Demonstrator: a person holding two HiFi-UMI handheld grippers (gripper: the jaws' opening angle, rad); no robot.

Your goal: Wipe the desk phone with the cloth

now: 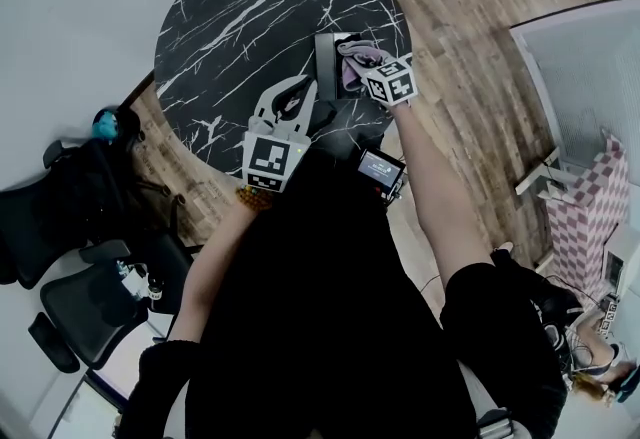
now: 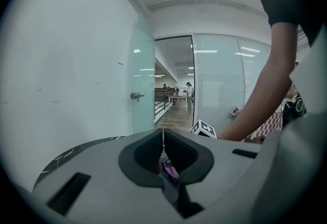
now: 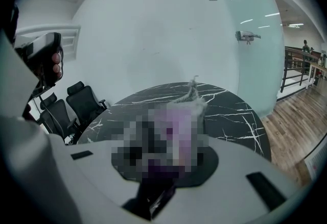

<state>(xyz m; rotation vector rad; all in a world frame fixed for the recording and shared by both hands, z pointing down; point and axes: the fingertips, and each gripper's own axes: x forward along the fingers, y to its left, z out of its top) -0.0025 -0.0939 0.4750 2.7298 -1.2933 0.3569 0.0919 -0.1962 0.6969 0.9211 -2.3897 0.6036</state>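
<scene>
**Desk phone half under the cloth, at the near rim of the round worktop**

The desk phone (image 1: 327,62) shows as a dark, flat block lying on the black, white-veined worktop (image 1: 230,27), near the rim closest to the person. From the head view its keys and handset are too small and dark to make out. Its right part is covered by the cloth (image 1: 357,55), a pale pink-purple bunch with a frayed edge.

In the right gripper view a mosaic patch sits over the jaws and whatever lies beneath them, so the phone cannot be seen there. Only the cloth's upper edge rises clear of the patch. The right hand-held gripper (image 1: 362,69) grasps that cloth and holds it on the phone.

The left hand-held gripper (image 1: 298,92) is just left of the phone, its jaws clenched together on nothing. Whether it touches the worktop cannot be told. Black office chairs (image 1: 60,227) stand well apart at the left.
</scene>
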